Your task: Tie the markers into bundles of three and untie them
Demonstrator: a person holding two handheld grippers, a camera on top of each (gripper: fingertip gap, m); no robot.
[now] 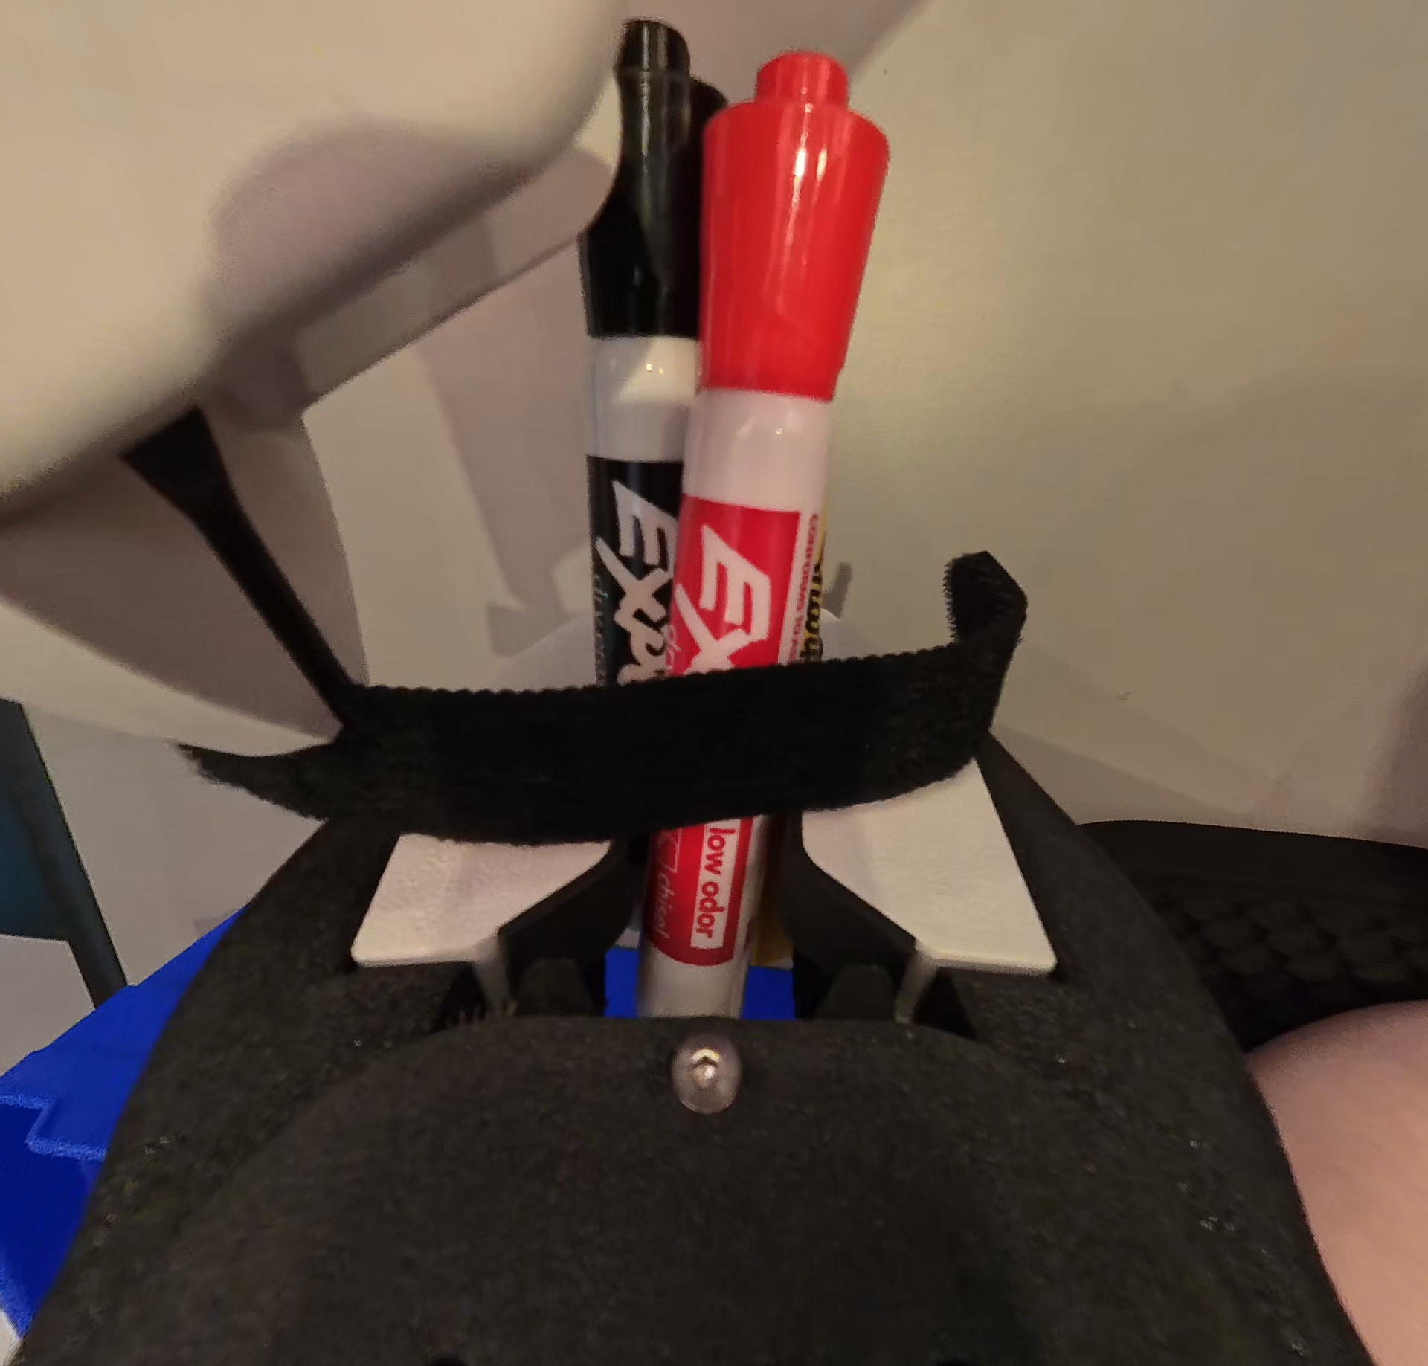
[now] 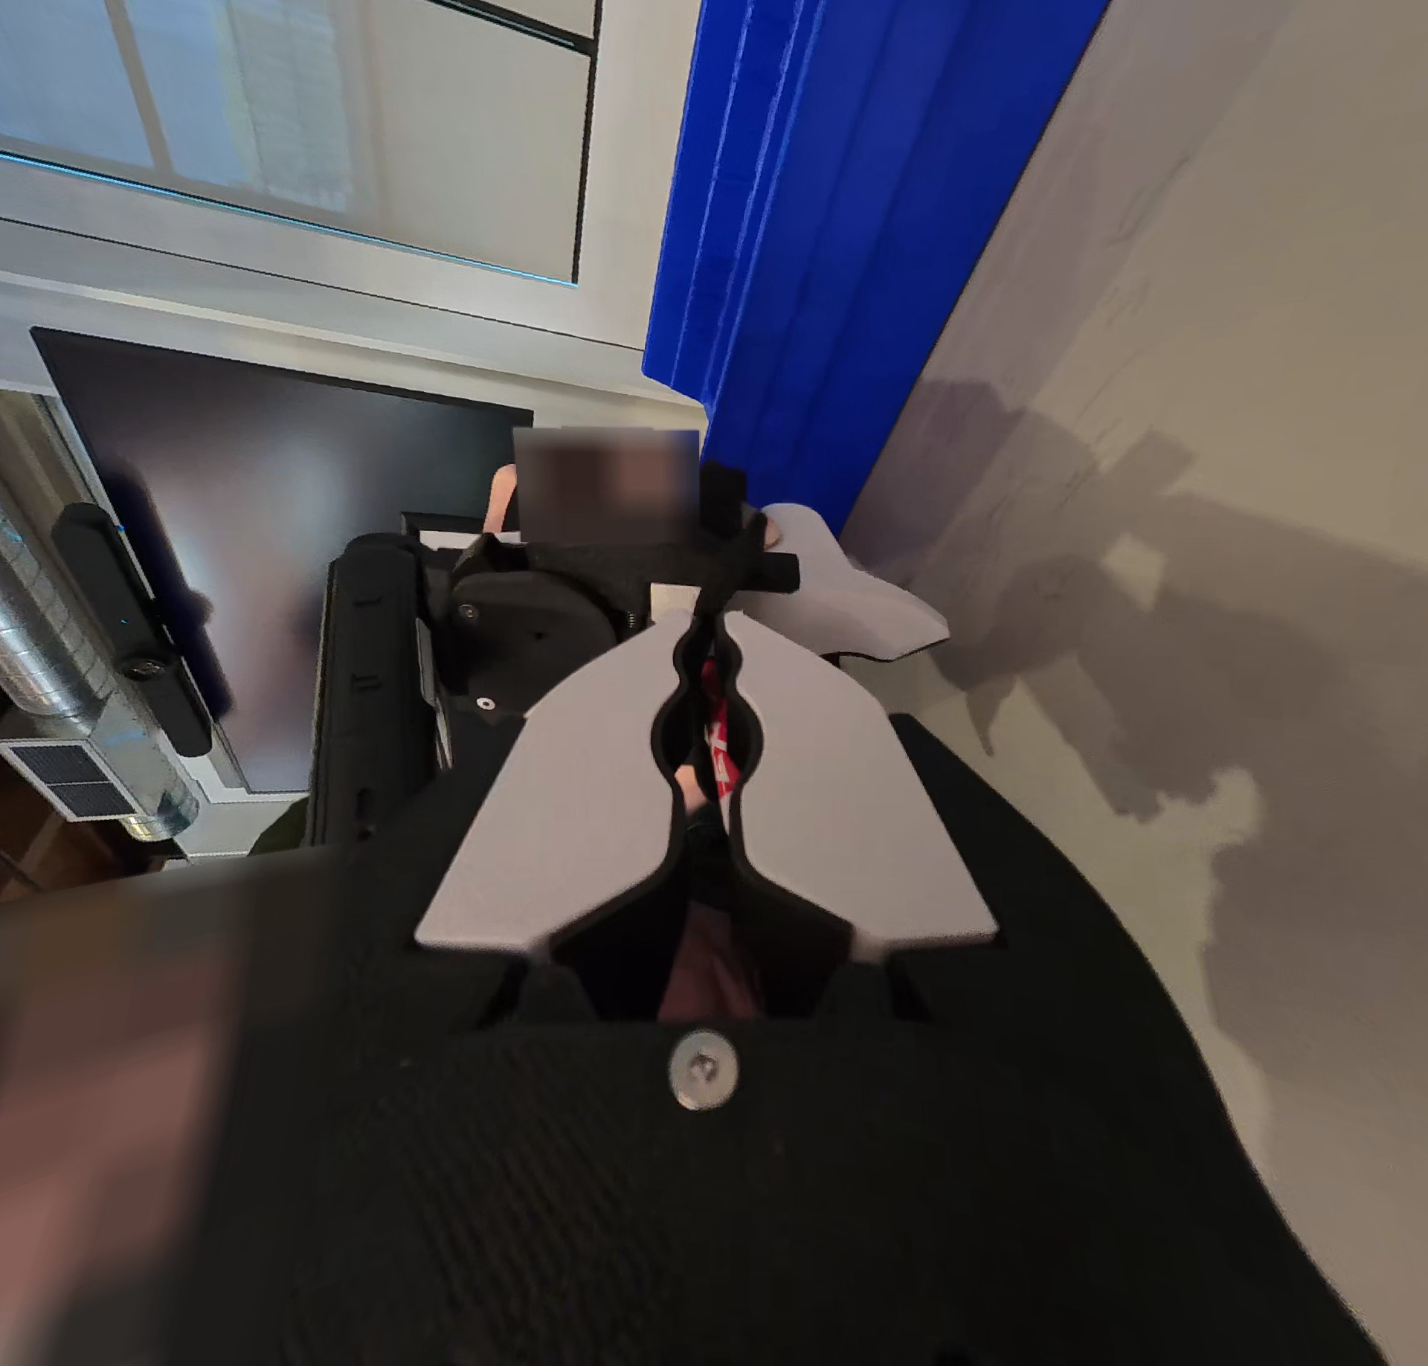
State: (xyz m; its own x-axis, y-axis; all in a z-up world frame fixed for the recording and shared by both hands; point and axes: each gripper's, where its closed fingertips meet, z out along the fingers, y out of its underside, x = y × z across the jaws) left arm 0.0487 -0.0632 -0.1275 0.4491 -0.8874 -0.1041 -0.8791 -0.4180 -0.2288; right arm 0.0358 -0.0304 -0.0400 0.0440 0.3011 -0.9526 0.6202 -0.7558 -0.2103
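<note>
Holding the markers upright while we drew the black strap around them.

We saw the blue bin standing beside the work on the pale table; what it held was out of sight in both views. Our left gripper was clamped on the marker bundle, keeping it steady so the wrap had something firm to pull against: the red marker in front, the black marker just behind, and a third, yellow-labelled one barely showing. The black strap crossed in front of the barrels, one end curling free at the right. Our right gripper was pinched closed on the strap's other end, holding it taut for wrapping, we judged.
</note>
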